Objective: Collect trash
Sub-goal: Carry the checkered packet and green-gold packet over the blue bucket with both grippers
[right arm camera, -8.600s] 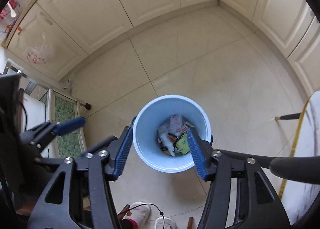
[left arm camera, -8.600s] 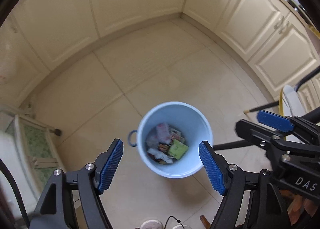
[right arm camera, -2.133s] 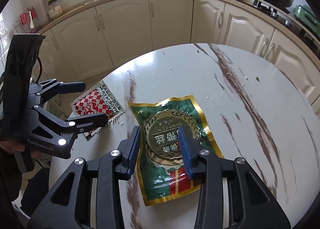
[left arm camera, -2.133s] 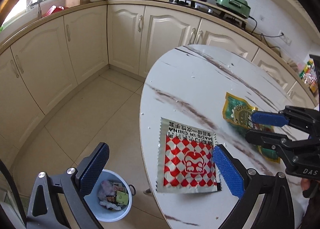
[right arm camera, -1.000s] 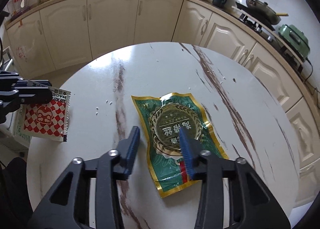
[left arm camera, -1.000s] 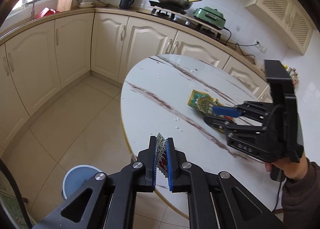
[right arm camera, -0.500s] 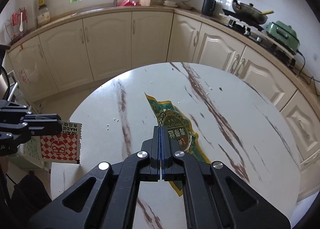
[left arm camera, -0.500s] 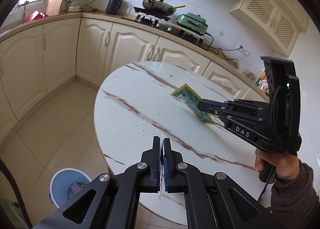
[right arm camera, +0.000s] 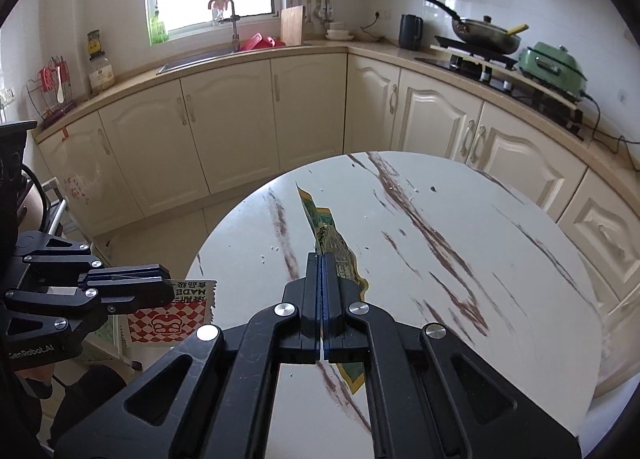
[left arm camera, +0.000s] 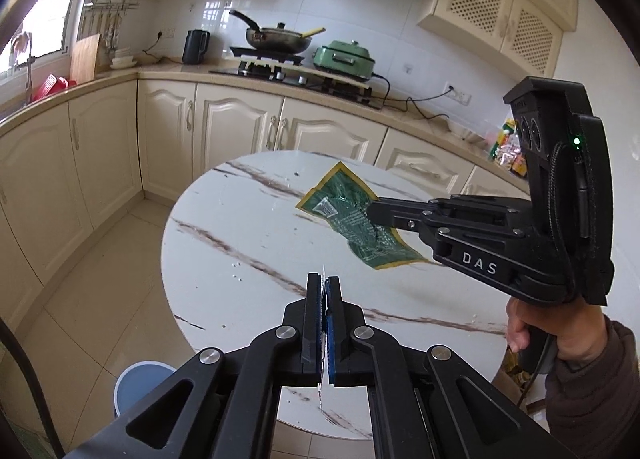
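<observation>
The red-and-white checked wrapper [right arm camera: 170,321] hangs pinched in the left tongs [left arm camera: 324,291], held out past the edge of the round marble worktop [left arm camera: 248,243], above the floor; from the left wrist view it shows only as a thin edge between the two closed pads. The green wrapper with the gold border [left arm camera: 356,219] is clamped in the right tongs [right arm camera: 321,271] and lifted clear of the worktop, hanging above it as a creased sheet, its far corner pointing toward the stove side of the kitchen. A hand [left arm camera: 556,331] in a dark sleeve grips the handle of the right tongs. Both tools are side by side over the near part of the worktop, apart from one another. Down on the tiled floor, beside the worktop's edge, stands the pale blue bin [left arm camera: 140,379]. Cream cabinets [right arm camera: 232,139] run round the walls behind.
</observation>
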A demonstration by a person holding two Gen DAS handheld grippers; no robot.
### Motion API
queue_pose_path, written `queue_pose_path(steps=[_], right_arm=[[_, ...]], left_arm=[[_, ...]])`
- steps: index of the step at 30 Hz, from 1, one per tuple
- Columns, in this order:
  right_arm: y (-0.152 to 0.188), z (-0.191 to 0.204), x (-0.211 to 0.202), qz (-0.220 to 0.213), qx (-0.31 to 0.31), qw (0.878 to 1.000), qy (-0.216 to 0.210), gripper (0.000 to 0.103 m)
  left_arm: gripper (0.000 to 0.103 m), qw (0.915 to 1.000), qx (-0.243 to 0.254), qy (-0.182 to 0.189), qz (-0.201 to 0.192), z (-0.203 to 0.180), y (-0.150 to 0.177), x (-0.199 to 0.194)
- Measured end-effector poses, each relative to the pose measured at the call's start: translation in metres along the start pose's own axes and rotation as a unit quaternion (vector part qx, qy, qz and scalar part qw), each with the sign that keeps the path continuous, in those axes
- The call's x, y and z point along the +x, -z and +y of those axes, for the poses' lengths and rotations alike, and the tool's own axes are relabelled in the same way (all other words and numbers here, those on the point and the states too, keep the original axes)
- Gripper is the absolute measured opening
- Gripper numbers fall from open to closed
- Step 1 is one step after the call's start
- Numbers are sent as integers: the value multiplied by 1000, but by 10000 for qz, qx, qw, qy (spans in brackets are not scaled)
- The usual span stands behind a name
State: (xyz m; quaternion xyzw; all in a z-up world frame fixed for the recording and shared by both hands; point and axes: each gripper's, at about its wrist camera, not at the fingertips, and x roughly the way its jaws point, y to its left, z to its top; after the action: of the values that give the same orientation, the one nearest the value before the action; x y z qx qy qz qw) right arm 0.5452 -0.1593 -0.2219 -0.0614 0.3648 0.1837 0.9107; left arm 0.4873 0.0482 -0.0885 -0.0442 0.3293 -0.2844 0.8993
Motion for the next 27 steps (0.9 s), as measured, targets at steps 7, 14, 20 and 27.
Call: queue_pose_path(steps=[7, 14, 20, 27], right_arm=[[-18, 42, -22, -240, -148, 9991, -324, 2], [-41, 137, 4, -278, -529, 9926, -1054, 2], [-42, 229, 75, 79, -718, 9819, -1751, 2], [-10, 287, 204, 1128, -628, 9698, -2067, 2]], left_arm=[[0, 9989, -150, -263, -361, 16, 8, -51], [0, 9920, -593, -963, -560, 78, 37, -109], [0, 9787, -1241, -1589, -388, 152, 81, -138], [0, 9624, -1995, -1819, 306, 228, 135, -92]])
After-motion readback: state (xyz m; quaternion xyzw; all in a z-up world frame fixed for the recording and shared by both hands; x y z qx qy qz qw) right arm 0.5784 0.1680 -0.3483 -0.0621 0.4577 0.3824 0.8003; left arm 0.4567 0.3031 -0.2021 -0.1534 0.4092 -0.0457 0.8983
